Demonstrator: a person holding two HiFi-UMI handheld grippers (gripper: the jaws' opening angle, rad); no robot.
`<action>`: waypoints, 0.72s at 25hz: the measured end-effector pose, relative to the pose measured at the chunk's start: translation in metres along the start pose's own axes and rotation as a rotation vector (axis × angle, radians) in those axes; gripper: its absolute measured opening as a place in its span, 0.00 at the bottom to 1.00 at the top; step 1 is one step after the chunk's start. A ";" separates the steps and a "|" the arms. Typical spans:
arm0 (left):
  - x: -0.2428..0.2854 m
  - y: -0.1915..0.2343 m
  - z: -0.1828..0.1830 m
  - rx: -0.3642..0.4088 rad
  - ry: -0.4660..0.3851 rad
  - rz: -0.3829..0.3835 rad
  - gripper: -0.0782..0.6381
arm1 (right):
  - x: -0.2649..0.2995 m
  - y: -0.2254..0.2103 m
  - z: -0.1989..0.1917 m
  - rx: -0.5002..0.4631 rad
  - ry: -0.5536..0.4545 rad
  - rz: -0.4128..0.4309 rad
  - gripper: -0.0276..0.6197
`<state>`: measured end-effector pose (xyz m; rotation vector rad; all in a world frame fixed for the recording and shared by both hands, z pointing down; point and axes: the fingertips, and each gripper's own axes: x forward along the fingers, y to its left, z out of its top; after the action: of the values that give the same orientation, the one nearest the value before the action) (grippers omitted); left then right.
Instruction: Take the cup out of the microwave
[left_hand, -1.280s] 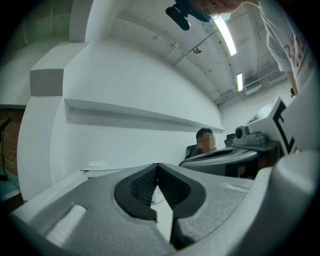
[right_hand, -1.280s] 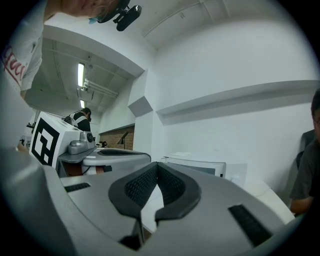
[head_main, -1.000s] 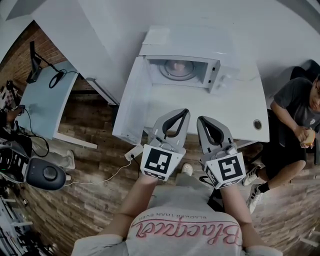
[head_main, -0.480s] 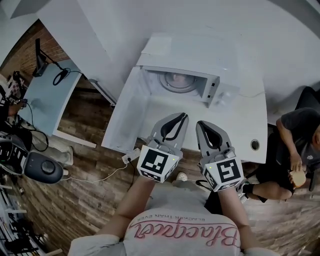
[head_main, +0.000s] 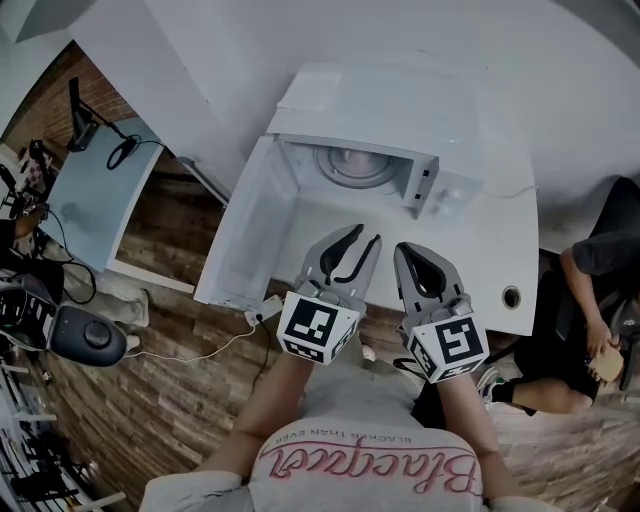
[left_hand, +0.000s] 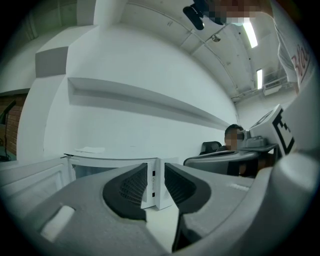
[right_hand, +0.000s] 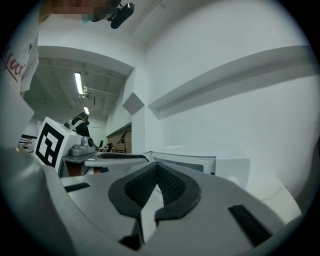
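1. Cup (head_main: 352, 157) pickup depended on the grippers: left gripper (head_main: 362, 238) had its jaws slightly apart and empty; right gripper (head_main: 410, 250) had its jaws together and empty.
2. Microwave (head_main: 400, 105) stood open at 12 o'clock.
3. Inside it, the cup lay nearer the left gripper.

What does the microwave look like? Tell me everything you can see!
The microwave is a white, boxy one that looks like painted metal, sitting at the back of a white table. Its door hangs wide open to the left. Inside is a round plate with something pale on it. A flat white sheet lies on top.
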<state>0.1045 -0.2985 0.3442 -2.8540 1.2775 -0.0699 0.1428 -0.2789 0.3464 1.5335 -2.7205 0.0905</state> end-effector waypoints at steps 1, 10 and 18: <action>0.002 0.000 0.000 0.001 -0.001 -0.001 0.24 | 0.001 -0.002 -0.001 0.002 0.001 -0.002 0.06; 0.032 0.022 -0.005 0.011 -0.002 0.011 0.24 | 0.021 -0.024 -0.007 0.018 0.016 -0.016 0.06; 0.060 0.055 -0.034 -0.008 0.040 0.030 0.24 | 0.050 -0.039 -0.019 0.030 0.046 -0.015 0.06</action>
<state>0.1014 -0.3798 0.3782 -2.8537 1.3309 -0.1228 0.1505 -0.3404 0.3687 1.5389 -2.6842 0.1650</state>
